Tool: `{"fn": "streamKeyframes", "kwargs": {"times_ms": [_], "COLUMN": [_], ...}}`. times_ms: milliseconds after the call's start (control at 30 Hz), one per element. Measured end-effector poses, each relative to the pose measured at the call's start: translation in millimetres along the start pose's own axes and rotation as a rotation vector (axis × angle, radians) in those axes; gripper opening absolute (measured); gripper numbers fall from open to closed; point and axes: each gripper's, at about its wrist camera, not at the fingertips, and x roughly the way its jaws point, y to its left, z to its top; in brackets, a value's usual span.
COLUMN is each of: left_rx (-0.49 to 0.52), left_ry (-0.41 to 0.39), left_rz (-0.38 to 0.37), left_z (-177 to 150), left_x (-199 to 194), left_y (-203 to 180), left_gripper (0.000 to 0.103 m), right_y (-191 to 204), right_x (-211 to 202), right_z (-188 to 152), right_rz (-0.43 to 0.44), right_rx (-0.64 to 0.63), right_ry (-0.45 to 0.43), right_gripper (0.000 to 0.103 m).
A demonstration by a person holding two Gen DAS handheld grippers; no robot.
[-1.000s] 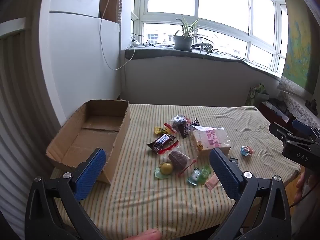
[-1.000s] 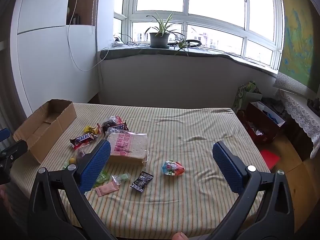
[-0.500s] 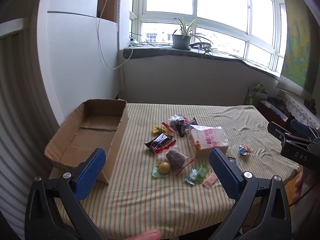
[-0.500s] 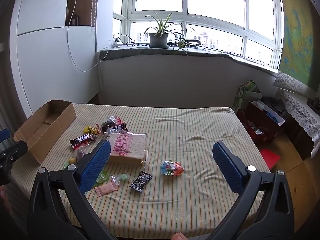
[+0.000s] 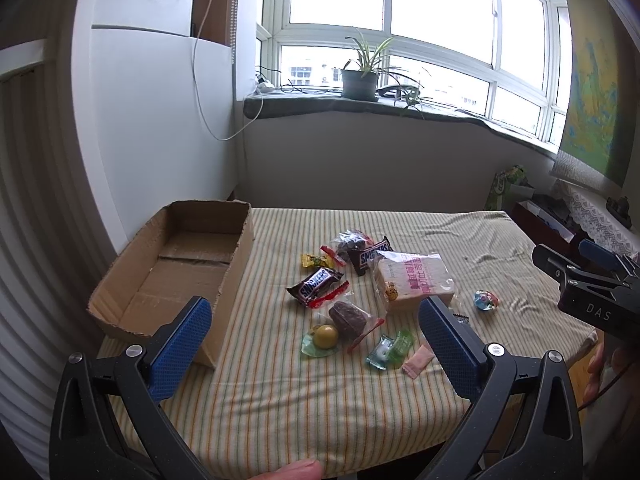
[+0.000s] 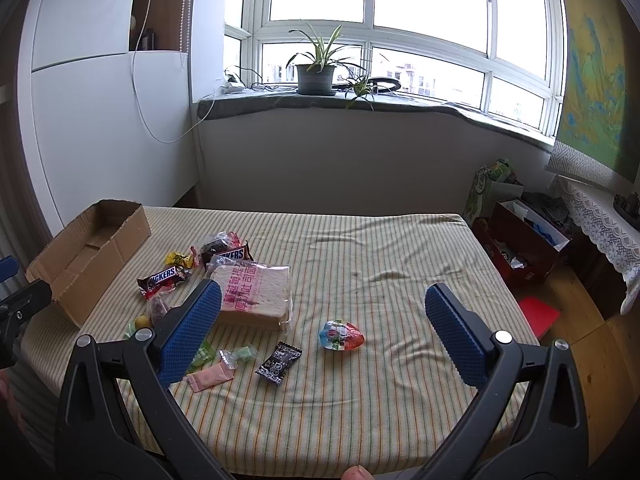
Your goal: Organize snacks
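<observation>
The surface [image 5: 280,412] wears a soft striped cloth with a few wrinkles. Ahead and to the left of the left hand-held gripper [image 5: 314,340] sits a brown cardboard box [image 5: 176,268]. It is long, open on top, rough at the edges, and nothing is inside it.

All the snacks lie on the cloth, outside the box. The biggest is a flat, square pack of sliced bread [image 6: 256,294] in clear plastic, just ahead of the right hand-held gripper [image 6: 322,332], by its left finger. Left of the bread are two shiny brown Snickers bars [image 5: 318,285]. Nearer the left hand-held gripper is a round brown cake [image 5: 347,316] in clear wrap and a small yellow ball candy [image 5: 325,336]. Between the right hand-held gripper's fingers lie a bright egg-shaped sweet [image 6: 341,336] and a small black packet [image 6: 278,362], maybe a candy.

Both hand-held grippers have their blue bumpy fingers [image 6: 192,332] wide apart, holding nothing.
</observation>
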Motion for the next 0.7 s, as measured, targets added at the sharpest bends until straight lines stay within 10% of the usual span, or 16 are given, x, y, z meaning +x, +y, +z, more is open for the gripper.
{"fn": "streamKeyframes", "kwargs": {"times_ms": [700], "left_rx": [0.000], "left_ry": [0.000], "left_rz": [0.000], "left_z": [2.6], "left_x": [-0.7], "left_y": [0.4], "left_gripper": [0.103], "right_y": [-0.3], "right_x": [-0.4], "right_z": [1.5], "right_rz": [0.000], "right_rx": [-0.005], "right_ry": [0.004], "right_gripper": [0.103]}}
